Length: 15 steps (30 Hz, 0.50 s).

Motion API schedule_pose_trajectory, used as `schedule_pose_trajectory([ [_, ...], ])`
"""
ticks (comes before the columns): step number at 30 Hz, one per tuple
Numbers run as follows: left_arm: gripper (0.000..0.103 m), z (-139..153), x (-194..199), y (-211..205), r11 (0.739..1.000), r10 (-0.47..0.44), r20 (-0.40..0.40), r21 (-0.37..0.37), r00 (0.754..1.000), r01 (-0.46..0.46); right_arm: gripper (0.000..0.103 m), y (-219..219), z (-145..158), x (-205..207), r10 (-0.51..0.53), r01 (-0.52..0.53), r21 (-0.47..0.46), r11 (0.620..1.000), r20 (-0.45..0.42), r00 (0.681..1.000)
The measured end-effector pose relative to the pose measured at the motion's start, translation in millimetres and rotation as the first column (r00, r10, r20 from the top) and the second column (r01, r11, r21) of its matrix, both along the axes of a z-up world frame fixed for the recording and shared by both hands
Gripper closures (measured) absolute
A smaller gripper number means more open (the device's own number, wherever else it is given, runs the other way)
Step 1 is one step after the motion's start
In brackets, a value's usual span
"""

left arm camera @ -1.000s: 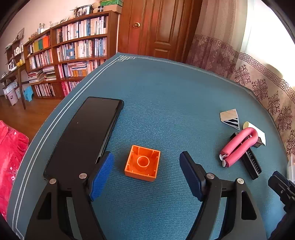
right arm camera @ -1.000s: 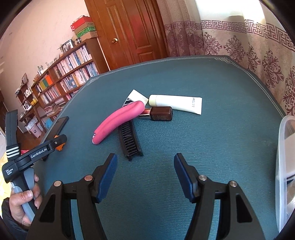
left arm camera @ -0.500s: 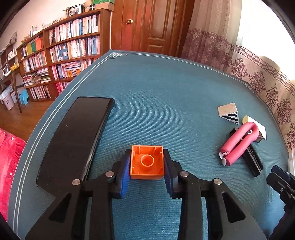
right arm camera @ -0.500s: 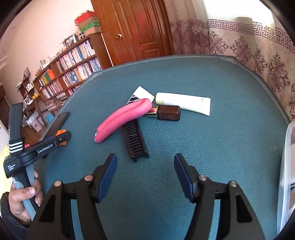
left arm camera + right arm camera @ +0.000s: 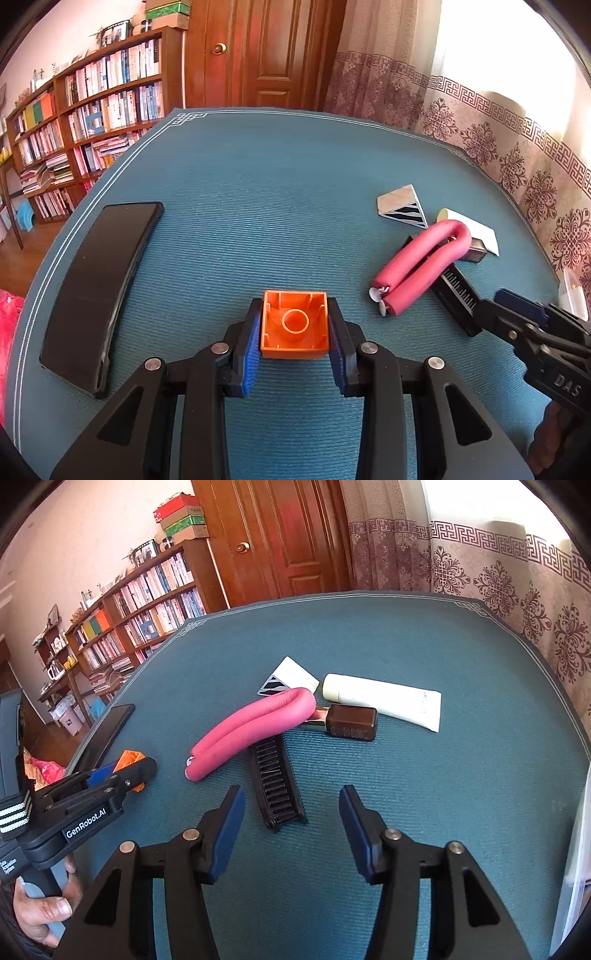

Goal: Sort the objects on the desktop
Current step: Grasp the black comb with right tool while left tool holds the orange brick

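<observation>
My left gripper [image 5: 294, 345] is shut on an orange hollow block [image 5: 294, 325], held just above the blue table mat; the block's edge also shows in the right wrist view [image 5: 129, 760]. My right gripper [image 5: 291, 823] is open and empty, above the near end of a black comb [image 5: 275, 779]. A bent pink foam roller [image 5: 251, 731] lies across the comb's far end. Behind it are a brown bottle [image 5: 351, 722], a white tube [image 5: 384, 701] and a striped white card [image 5: 290, 675].
A black phone [image 5: 99, 284] lies at the left side of the mat. A clear plastic bin [image 5: 576, 849] stands at the right edge. A bookcase and a wooden door stand beyond the table.
My left gripper moved forward, closed on the orange block and lifted it slightly. My right gripper moved closer to the comb and stayed open.
</observation>
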<state>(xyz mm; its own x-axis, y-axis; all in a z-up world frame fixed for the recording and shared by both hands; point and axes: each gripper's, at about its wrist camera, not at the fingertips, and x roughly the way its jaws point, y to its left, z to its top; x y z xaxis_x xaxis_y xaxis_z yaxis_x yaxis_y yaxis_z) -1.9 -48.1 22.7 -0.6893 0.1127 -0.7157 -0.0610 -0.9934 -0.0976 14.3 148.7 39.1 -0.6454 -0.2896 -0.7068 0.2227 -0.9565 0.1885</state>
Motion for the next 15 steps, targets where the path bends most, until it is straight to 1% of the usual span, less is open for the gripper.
schedule_pose_trajectory([
  [1, 0.068, 0, 0, 1, 1.0, -0.004, 0.001, 0.0, 1.0, 0.004, 0.055, -2, -1, -2, 0.004, -0.004, 0.001, 1.0, 0.004, 1.0],
  [2, 0.068, -1, 0, 2, 1.0, -0.006, 0.003, -0.001, 1.0, 0.006, 0.056, -4, -2, -5, 0.008, -0.008, 0.001, 1.0, 0.006, 1.0],
  [5, 0.068, -2, -1, 2, 1.0, -0.004, 0.008, 0.006, 1.0, 0.004, 0.059, -9, -3, -10, 0.016, -0.016, 0.016, 1.0, 0.003, 1.0],
  [10, 0.068, -3, -2, 3, 1.0, -0.004, 0.01, 0.0, 1.0, 0.004, 0.06, -15, -8, -20, 0.022, -0.022, 0.026, 0.999, 0.017, 1.0],
  [15, 0.068, -4, -2, 3, 1.0, -0.004, 0.01, -0.009, 1.0, 0.004, 0.06, -21, -10, -20, 0.032, -0.032, 0.075, 0.997, 0.004, 0.999],
])
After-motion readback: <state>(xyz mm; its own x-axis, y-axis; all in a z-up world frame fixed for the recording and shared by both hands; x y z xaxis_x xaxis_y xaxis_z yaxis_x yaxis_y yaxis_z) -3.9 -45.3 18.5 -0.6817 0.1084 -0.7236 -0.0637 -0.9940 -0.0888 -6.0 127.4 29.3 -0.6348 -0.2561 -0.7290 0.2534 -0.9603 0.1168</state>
